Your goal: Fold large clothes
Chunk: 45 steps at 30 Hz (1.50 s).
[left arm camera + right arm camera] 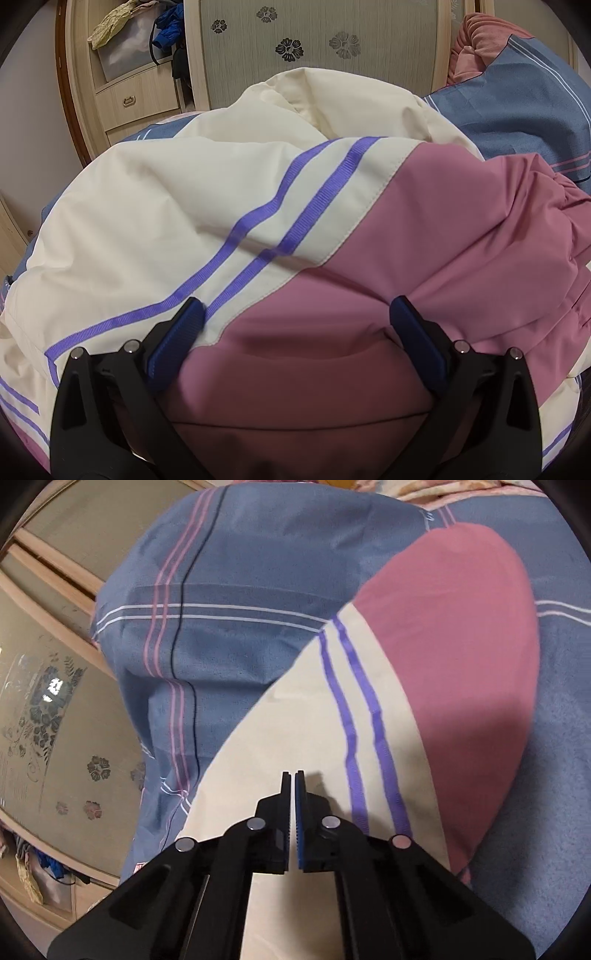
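Note:
A large cream and pink jacket [236, 206] with two purple stripes lies rumpled on a blue bedsheet [532, 122]. My left gripper [295, 310] is open, its blue pads [184, 332] spread wide just above the pink and cream panels, holding nothing. In the right wrist view a part of the jacket [424, 686], cream, striped and pink, lies flat on the bedsheet [229, 602]. My right gripper [293, 775] is shut over the cream part. Its jaws look closed with no cloth visibly between them.
A wooden wardrobe with floral glass doors [295, 48] stands behind the bed, with a shelf and drawer [129, 99] at its left. A pink quilt [476, 44] lies at the back right. The wardrobe doors [55, 716] also show left of the bed edge.

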Motion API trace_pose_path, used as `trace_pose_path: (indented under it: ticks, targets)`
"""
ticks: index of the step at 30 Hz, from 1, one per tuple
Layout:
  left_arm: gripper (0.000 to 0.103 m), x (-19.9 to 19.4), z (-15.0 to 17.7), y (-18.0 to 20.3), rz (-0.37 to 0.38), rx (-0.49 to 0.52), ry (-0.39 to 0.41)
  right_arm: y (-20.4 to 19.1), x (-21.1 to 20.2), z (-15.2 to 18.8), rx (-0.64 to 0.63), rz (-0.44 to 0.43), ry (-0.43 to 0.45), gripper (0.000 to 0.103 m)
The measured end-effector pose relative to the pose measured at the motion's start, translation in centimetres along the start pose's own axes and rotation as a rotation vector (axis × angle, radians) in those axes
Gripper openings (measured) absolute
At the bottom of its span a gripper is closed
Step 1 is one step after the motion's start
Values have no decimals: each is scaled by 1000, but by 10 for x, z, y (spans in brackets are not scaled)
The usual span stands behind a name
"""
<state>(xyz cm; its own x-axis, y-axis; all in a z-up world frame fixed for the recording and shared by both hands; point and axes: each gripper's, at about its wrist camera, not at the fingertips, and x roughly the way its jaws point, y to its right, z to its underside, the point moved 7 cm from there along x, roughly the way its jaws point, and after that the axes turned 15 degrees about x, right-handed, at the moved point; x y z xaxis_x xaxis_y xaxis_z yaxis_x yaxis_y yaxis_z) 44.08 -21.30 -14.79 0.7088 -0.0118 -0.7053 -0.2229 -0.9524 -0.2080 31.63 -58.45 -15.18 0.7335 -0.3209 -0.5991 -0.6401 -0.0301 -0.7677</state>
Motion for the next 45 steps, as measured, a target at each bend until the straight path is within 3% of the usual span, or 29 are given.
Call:
trace_pose_path:
  ticks: [1, 3, 9, 12, 15, 18, 20, 22, 24, 27, 31, 36, 41, 45]
  targets:
    - [101, 0, 0, 0, 0, 0, 0, 3, -1, -1, 62, -33, -10, 49]
    - [101, 0, 0, 0, 0, 0, 0, 14, -19, -9, 227, -162, 23, 79]
    - [101, 0, 0, 0, -1, 1, -1, 40, -71, -31, 251, 31, 288, 85]
    - [101, 0, 0, 0, -1, 1, -1, 66, -66, -29, 399, 36, 228, 85]
    - [101, 0, 0, 0, -2, 2, -1, 54, -52, -31, 320, 27, 173, 86]
    - [101, 0, 0, 0, -1, 1, -1, 29, -19, -20, 225, -59, 30, 86]
    - [101, 0, 0, -1, -2, 2, -2, 19, -12, -15, 139, -38, 69, 79]
    - [101, 0, 0, -1, -2, 2, -2, 16, -11, -13, 95, -28, 108, 38]
    - [101, 0, 0, -1, -2, 2, -2, 16, -10, -15, 96, -55, 95, 17]
    - [101, 0, 0, -1, -3, 2, -2, 17, -15, -17, 109, -92, 108, 12]
    - [101, 0, 0, -1, -3, 3, -3, -5, -36, -17, 52, -149, 193, 11]
    - [101, -1, 0, -1, 1, -2, 0, -74, -77, 14, -204, -288, 271, 11]
    - [101, -2, 0, -5, 31, -24, 11, -141, -108, 95, -466, -479, 151, 11]
    - [101, -3, 2, -8, 43, -25, 7, -175, -118, 177, -723, -520, 90, 11]
